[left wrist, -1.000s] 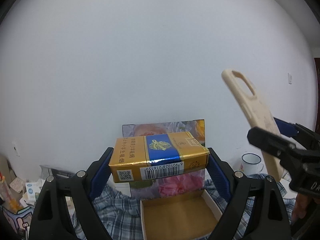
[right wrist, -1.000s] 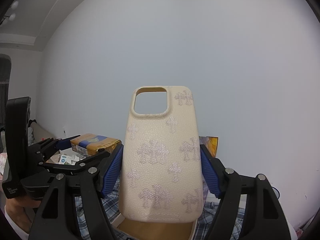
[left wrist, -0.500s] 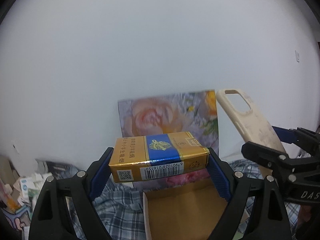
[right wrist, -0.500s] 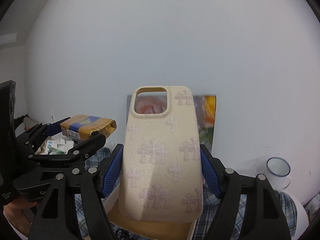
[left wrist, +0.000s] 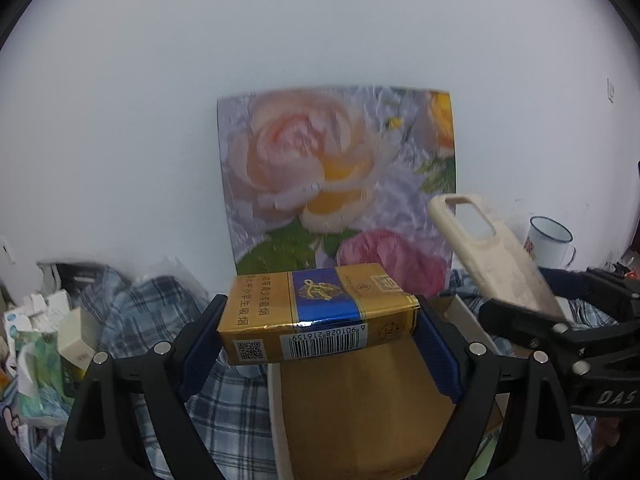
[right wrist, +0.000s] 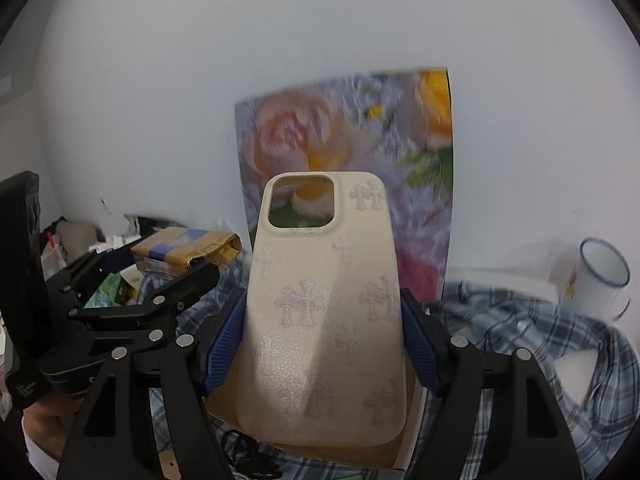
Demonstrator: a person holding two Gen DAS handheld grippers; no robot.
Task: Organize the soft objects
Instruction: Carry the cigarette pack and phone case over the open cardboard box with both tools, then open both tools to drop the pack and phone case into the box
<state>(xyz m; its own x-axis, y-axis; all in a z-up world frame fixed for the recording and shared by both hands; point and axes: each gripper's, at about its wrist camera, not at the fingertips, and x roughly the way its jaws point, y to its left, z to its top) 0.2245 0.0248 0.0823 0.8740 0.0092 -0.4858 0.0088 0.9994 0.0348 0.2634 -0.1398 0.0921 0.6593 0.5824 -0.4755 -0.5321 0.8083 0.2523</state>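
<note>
My left gripper [left wrist: 318,334] is shut on a gold and blue cigarette pack [left wrist: 316,312], held flat above the near left corner of an open cardboard box [left wrist: 360,408]. My right gripper [right wrist: 322,344] is shut on a cream phone case [right wrist: 324,304] with cross patterns, held upright over the same box [right wrist: 404,446]. The case [left wrist: 496,256] and the right gripper show at the right of the left wrist view. The pack [right wrist: 188,250] and the left gripper show at the left of the right wrist view.
A floral picture board [left wrist: 340,176] leans on the white wall behind the box. A blue plaid shirt [right wrist: 540,332] covers the surface. A white enamel mug [right wrist: 596,276] stands at the right. Cartons and packets [left wrist: 44,344] pile up at the left.
Both grippers have tilted down and moved closer to the box and the floral board, each keeping hold of its object. The box and the surface now fill more of both views.
</note>
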